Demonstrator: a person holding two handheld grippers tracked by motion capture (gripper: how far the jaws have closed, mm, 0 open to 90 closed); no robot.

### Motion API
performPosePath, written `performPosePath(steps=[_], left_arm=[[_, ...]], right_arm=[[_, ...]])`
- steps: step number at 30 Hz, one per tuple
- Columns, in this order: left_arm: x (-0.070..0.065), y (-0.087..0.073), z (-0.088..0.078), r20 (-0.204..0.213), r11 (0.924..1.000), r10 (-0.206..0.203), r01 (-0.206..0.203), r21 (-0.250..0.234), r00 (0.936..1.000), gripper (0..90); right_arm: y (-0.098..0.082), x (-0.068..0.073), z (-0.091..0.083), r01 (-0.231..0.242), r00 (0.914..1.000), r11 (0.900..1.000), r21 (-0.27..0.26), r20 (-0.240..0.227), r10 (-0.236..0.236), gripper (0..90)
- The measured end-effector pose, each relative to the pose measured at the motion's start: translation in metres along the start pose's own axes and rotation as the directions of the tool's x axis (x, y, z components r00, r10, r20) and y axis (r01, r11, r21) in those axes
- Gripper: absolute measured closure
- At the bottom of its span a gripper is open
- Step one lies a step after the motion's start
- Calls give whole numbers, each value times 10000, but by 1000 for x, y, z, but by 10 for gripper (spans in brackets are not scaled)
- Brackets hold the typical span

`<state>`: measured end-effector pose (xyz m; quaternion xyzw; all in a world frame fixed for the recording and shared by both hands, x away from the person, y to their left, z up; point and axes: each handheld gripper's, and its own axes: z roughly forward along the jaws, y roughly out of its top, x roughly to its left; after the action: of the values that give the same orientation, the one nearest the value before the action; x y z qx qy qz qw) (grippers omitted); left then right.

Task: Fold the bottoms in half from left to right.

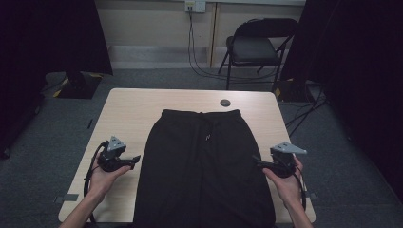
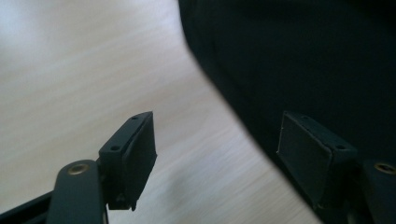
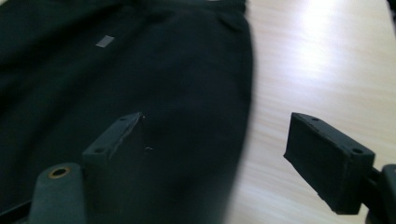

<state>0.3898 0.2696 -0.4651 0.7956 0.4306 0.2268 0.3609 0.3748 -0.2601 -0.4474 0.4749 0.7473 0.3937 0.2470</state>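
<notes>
Two grippers flank the black trousers (image 1: 204,166) lying flat on the bench (image 1: 128,109): our left gripper (image 1: 135,160) and right gripper (image 1: 256,160) hold jaws open, empty. We judge the approach underway; next, pinching each side edge.

Folding chair (image 1: 256,47) (dark), perhaps a table grommet (image 1: 225,102).

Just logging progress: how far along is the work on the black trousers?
Done: black trousers lie spread flat on the table. In hand: left tongs and right tongs are open at either side edge, gripping nothing. Left: no fold made yet.
</notes>
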Motion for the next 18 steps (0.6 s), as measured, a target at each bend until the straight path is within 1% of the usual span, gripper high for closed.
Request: performPosePath(steps=[1, 2, 3, 4, 5, 6, 7, 8, 9, 10, 11, 12, 13, 14, 15, 16, 18], left_arm=[[-3, 4, 0, 117, 9998, -23, 25, -193, 9999, 273], [-7, 9, 0, 207, 9998, 60, -56, -187, 9998, 273], [-11, 16, 1, 276, 9992, 299, -292, -263, 9992, 273], [-12, 20, 3, 467, 9990, 260, -242, -378, 9986, 273], [-14, 26, 5, 760, 9991, 178, -148, -398, 9970, 278], [-18, 33, 9, 880, 9988, 328, -294, -403, 9956, 292], [-20, 38, 11, 988, 9984, 441, -403, -397, 9941, 316], [-23, 43, 15, 1040, 9979, 565, -527, -386, 9930, 342], [-23, 43, 15, 1040, 9979, 565, -527, -386, 9930, 358], [-25, 48, 22, 1299, 9976, 655, -620, -305, 9894, 404], [-28, 49, 32, 1854, 9977, 641, -593, -313, 9806, 427], [-30, 47, 35, 1947, 9977, 638, -579, -357, 9788, 429], [-34, 43, 39, 1923, 9971, 742, -691, -334, 9785, 430], [-38, 41, 42, 1939, 9953, 959, -969, -40, 9763, 434], [-43, 37, 43, 2144, 9909, 1283, -1342, 131, 9683, 438], [-45, 35, 44, 2203, 9888, 1423, -1487, 127, 9650, 464], [-50, 28, 49, 2308, 9867, 1440, -1575, 410, 9623, 475]], right_arm=[[3, 7, 0, 79, 9999, 10000, -50, -149, -80, 209], [7, 15, 1, 218, 9990, 9997, -74, -393, -220, 218], [11, 24, 3, 388, 9973, 9992, -72, -624, -392, 227], [16, 35, 5, 643, 9938, 9978, -152, -902, -654, 250], [19, 42, 5, 781, 9909, 9968, -184, -1081, -796, 270], [24, 51, 7, 932, 9867, 9955, -196, -1320, -949, 282], [30, 62, 10, 1115, 9801, 9935, -205, -1628, -1134, 295], [33, 69, 11, 1214, 9765, 9923, -231, -1764, -1235, 303], [33, 69, 11, 1214, 9765, 9923, -231, -1764, -1235, 303], [42, 90, 18, 1486, 9606, 9884, -299, -2329, -1515, 325], [45, 100, 22, 1644, 9531, 9860, -282, -2530, -1662, 319], [46, 110, 27, 1882, 9415, 9819, -221, -2804, -1868, 314], [47, 118, 30, 2094, 9318, 9777, -181, -2996, -2051, 326], [46, 128, 35, 2314, 9199, 9728, -143, -3223, -2235, 342], [44, 136, 40, 2455, 9059, 9693, -89, -3537, -2327, 358], [39, 147, 46, 2685, 8871, 9633, -38, -3889, -2488, 395], [31, 159, 54, 3109, 8667, 9503, 145, -4148, -2772, 449]])
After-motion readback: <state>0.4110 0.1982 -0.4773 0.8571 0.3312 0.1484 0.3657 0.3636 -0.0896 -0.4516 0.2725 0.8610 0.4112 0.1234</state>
